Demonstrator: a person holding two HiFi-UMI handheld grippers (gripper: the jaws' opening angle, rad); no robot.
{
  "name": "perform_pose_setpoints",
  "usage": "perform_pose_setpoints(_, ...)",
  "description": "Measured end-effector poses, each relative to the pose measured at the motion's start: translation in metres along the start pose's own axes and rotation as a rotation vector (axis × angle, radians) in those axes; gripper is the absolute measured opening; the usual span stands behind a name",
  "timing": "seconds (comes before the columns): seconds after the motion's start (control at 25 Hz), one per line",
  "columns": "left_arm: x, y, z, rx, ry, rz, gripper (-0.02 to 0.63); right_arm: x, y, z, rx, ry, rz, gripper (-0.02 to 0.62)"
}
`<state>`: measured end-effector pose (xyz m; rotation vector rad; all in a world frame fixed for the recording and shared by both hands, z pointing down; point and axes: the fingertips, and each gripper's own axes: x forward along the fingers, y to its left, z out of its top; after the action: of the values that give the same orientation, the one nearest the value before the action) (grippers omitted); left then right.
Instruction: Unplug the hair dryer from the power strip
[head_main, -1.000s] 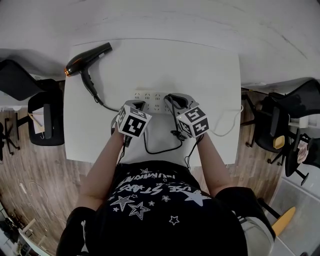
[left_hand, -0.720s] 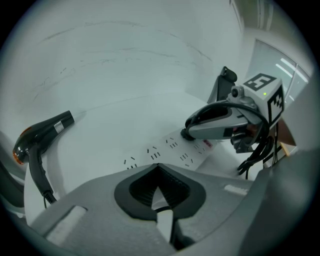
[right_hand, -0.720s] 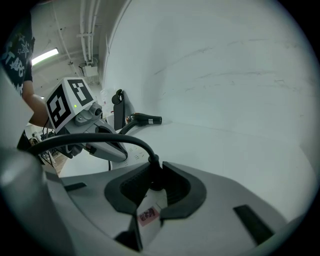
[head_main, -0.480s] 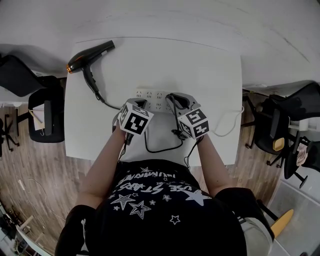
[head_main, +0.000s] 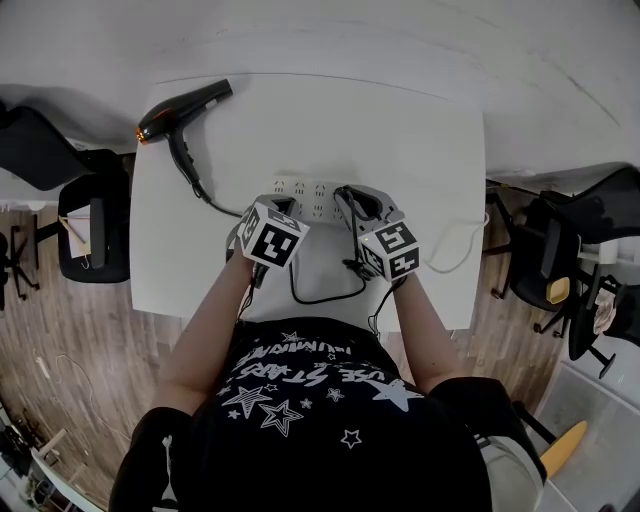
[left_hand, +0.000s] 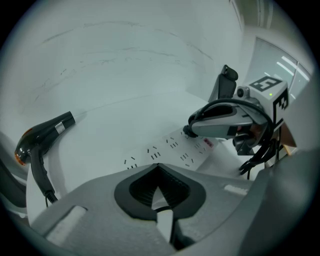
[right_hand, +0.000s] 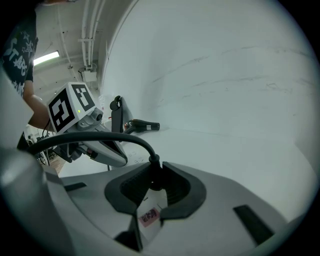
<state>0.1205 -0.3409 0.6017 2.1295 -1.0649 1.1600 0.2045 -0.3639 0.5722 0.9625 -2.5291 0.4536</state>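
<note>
The black hair dryer (head_main: 185, 108) lies at the table's far left corner. Its black cable (head_main: 322, 298) loops along the near edge. The white power strip (head_main: 305, 195) lies mid-table, with several sockets showing (left_hand: 167, 150). My right gripper (right_hand: 152, 169) is shut on the black plug (right_hand: 151, 175), which stands in the strip's right part. The cable arcs left from the plug. My left gripper (left_hand: 159, 167) has its tips together over the strip's left end. Whether they press on the strip is hidden. In the head view, the left gripper (head_main: 278, 207) and right gripper (head_main: 345, 196) sit side by side.
The white table (head_main: 420, 150) stands against a white wall. A white cord (head_main: 455, 255) runs off the strip's right end toward the table edge. Black office chairs stand at the left (head_main: 95, 225) and right (head_main: 545, 260) of the table on a wooden floor.
Both grippers stay at the power strip. The right gripper's marker cube has tipped very slightly. The plug is still in the strip.
</note>
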Motion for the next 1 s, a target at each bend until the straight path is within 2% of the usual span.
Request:
perform_pose_setpoints(0.12, 0.000, -0.001, 0.001, 0.005, 0.001, -0.002, 0.008, -0.010, -0.002, 0.019, 0.045, -0.103, -0.008, 0.066)
perform_pose_setpoints(0.16, 0.000, 0.000, 0.001, 0.010, 0.001, -0.002, 0.008, -0.013, -0.002, 0.026, 0.030, -0.114, -0.011, 0.066)
perform_pose_setpoints(0.24, 0.000, 0.001, 0.000, 0.018, 0.003, 0.002, 0.008, -0.013, 0.001, 0.034, -0.047, -0.092, -0.014, 0.066)
perform_pose_setpoints(0.32, 0.000, 0.001, -0.001, 0.016, 0.000, 0.004, 0.008, -0.015, 0.005, 0.037, -0.080, -0.082, -0.008, 0.066)
perform_pose_setpoints(0.52, 0.001, -0.001, -0.001, 0.017, -0.013, -0.008, 0.008, -0.026, 0.007, 0.036, -0.063, -0.091, -0.031, 0.066)
perform_pose_setpoints(0.76, -0.001, -0.001, -0.003, 0.105, 0.004, -0.003, 0.008, -0.046, 0.016, 0.047, -0.057, -0.121, -0.086, 0.064)
perform_pose_setpoints(1.0, -0.007, -0.006, -0.004, 0.092, -0.027, -0.076, 0.008, -0.069, 0.029, 0.049, -0.039, -0.142, -0.157, 0.063)
